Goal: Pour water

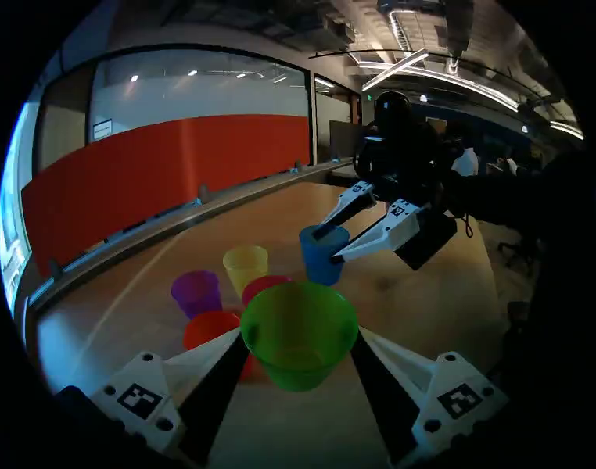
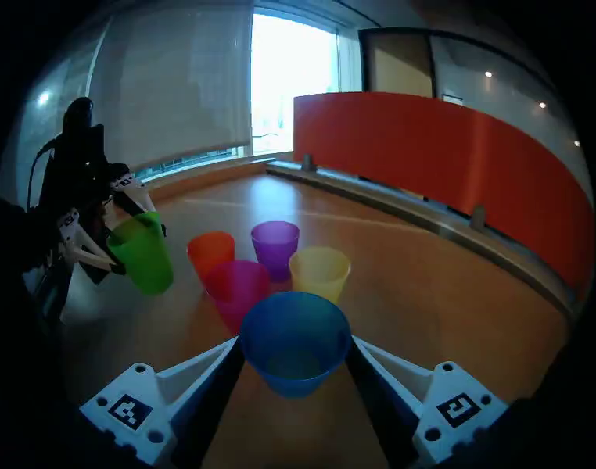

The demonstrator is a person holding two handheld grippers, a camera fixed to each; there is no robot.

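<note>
We are seeing the left hand-held gripper (image 1: 298,349) gripping the green cup (image 1: 299,332) and the right hand-held gripper (image 2: 295,357) gripping the blue cup (image 2: 295,338), apart, with four loose cups (image 1: 245,266) between them. Water: cannot tell. We are judging this as pre-pour; the next move is calling for one rim over the other, then a slow tilt. All this is sitting on a wooden tabletop (image 1: 423,313), with a red partition (image 1: 165,172) and a bright window (image 2: 286,78) behind.

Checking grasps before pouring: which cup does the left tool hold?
The green translucent plastic cup, gripped by the left tool; the blue plastic cup is in the right tool, the rest stand on the wooden table.
</note>
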